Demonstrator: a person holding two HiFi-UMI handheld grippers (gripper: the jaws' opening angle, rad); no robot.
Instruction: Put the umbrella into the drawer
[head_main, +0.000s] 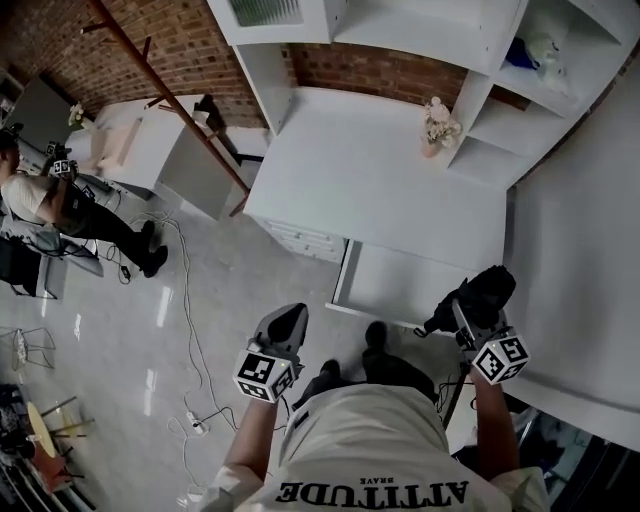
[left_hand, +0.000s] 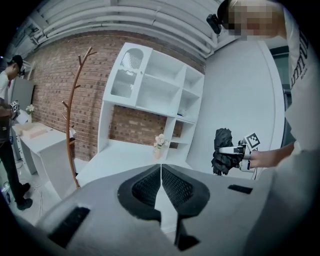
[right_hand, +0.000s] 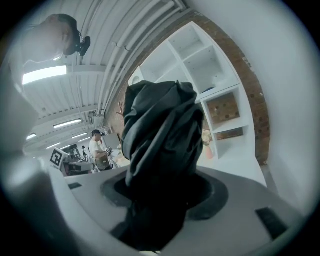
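My right gripper (head_main: 458, 312) is shut on a folded black umbrella (head_main: 487, 290), held upright to the right of my body. In the right gripper view the umbrella (right_hand: 161, 145) fills the middle and stands up out of the right gripper (right_hand: 160, 197). The white desk (head_main: 370, 170) has an open drawer (head_main: 341, 280) pulled out toward me, just left of the umbrella. My left gripper (head_main: 288, 318) is shut on nothing and hangs over the floor, left of the drawer. From the left gripper (left_hand: 160, 174) view the umbrella (left_hand: 222, 150) shows at the right.
A vase of flowers (head_main: 437, 125) stands at the back of the desk, next to white shelving (head_main: 540, 95). A wooden coat stand (head_main: 165, 95) and a second desk are at the left, where another person (head_main: 40, 200) stands. Cables (head_main: 190, 340) trail on the floor.
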